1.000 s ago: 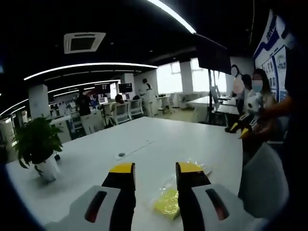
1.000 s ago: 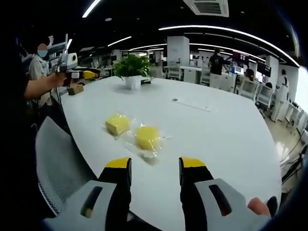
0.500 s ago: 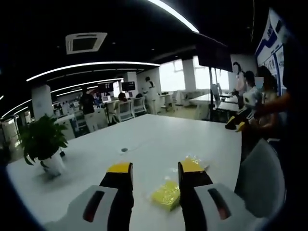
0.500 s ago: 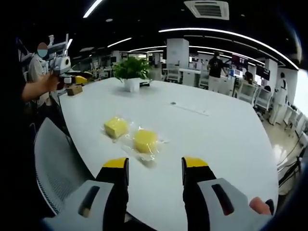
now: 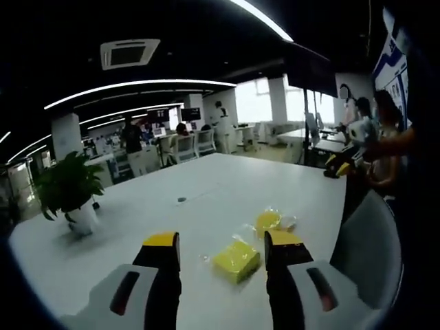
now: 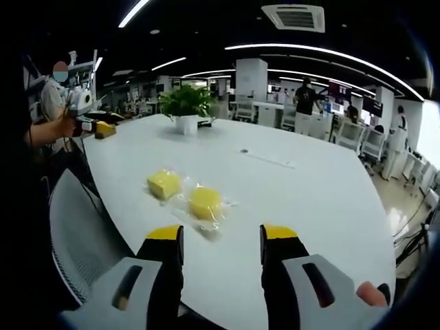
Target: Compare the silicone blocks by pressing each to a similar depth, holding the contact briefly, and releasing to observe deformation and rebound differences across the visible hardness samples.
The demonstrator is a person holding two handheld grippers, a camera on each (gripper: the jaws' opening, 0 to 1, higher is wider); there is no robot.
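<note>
White and broad, the table runs through an open office with curved ceiling lights, desks and people standing far behind.

From the left gripper view, a potted plant stands on the table far off to the left of the left gripper, whose black jaws with yellow tips stand apart with nothing between them, held above the table. Just ahead of the gap, nearer the right jaw, lies a square yellow silicone block in clear wrap. Beyond it, ahead of the right jaw tip, lies a round yellow silicone block, also wrapped. Right of the jaws sits a grey chair back, and further right the other gripper is in the person's hand.

From the right gripper view, a grey chair stands left of the right gripper. Its jaws are likewise spread, empty and clear of the table. Ahead and left of the left jaw lies the square block; just beside it, ahead of the gap, the round block. Their wrappers touch. The plant stands well beyond them.
</note>
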